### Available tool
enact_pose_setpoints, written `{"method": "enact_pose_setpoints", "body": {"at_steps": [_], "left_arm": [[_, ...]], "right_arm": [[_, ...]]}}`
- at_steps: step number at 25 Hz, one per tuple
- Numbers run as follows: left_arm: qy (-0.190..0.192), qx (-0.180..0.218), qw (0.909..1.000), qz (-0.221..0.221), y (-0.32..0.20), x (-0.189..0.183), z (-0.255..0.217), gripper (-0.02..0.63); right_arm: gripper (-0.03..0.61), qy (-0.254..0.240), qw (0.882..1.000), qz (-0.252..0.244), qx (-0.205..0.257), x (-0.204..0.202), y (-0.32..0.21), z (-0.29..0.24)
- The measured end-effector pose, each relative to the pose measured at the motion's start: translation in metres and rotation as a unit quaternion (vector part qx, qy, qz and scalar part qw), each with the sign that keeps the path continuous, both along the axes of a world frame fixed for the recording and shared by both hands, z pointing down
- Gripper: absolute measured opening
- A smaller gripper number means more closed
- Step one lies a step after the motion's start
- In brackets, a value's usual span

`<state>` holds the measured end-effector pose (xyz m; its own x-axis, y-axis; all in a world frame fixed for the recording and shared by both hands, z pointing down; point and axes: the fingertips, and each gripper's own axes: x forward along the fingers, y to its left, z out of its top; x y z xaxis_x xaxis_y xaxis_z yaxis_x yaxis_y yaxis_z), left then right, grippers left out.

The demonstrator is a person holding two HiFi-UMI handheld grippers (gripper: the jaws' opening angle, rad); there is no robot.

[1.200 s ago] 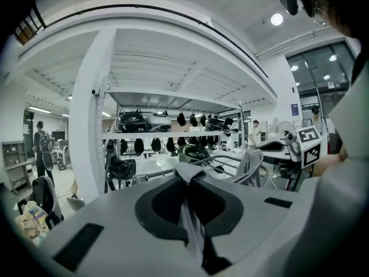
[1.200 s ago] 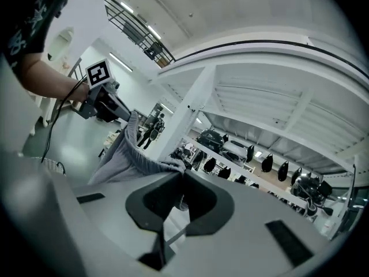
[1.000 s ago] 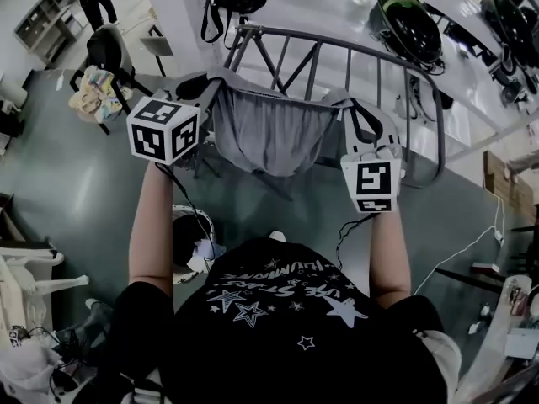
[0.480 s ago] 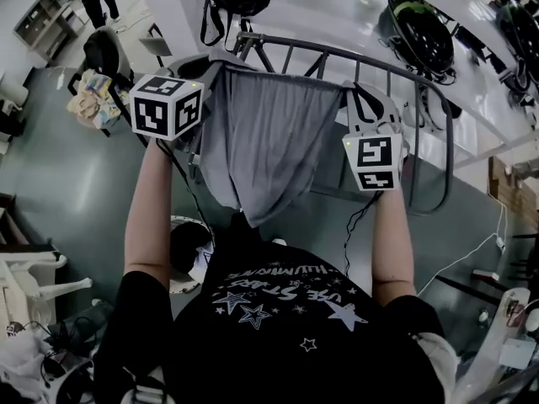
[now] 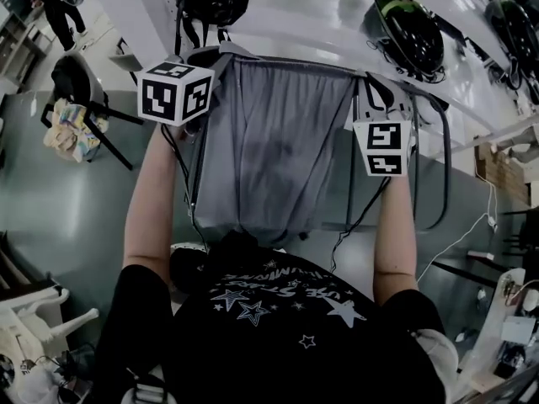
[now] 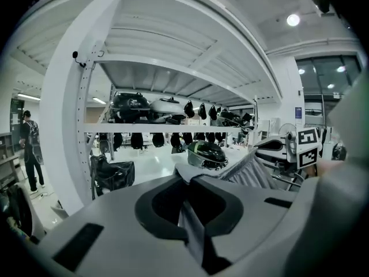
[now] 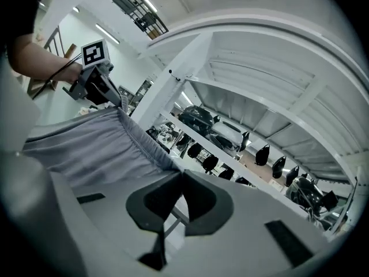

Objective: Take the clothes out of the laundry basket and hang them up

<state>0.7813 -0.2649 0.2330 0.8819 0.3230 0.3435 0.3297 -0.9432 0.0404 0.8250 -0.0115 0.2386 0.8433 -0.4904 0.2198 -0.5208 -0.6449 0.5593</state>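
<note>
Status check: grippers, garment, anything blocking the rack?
Both shut on waistband: left gripper, right gripper. Between them, grey garment stretched at drying rack, not released. No obstruction seen.

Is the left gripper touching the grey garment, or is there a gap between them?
Touching. In the left gripper view, the fingers of the left gripper are shut on the edge of the grey garment.

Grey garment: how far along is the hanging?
Done: the grey garment is lifted and spread wide by its waistband. In hand: left gripper and right gripper are each shut on a waistband corner, by the top rail of the drying rack. Left: drape it over, release. Remaining clothes can't be seen.
</note>
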Motion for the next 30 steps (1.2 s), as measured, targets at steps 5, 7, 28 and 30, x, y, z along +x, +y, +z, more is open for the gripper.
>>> {"method": "enact_pose_setpoints", "body": {"at_steps": [5,7,28,30], "left_arm": [[-0.024,-0.024,0.9993,0.014,-0.015,0.046,0.015,0.029],[-0.038,-0.030,0.9987,0.016,-0.023,0.062,0.027,0.028],[-0.190,-0.034,0.9803,0.043,-0.050,0.127,0.154,0.031],[-0.196,-0.032,0.9791,0.045,-0.048,0.127,0.158,0.031]], "right_arm": [[0.021,-0.009,1.000,0.013,-0.026,0.050,-0.014,0.010],[0.021,-0.019,0.999,0.014,-0.032,0.066,-0.021,0.020],[0.028,-0.152,0.982,0.010,-0.114,0.137,-0.068,0.137],[0.029,-0.161,0.980,0.004,-0.118,0.136,-0.068,0.142]]}}
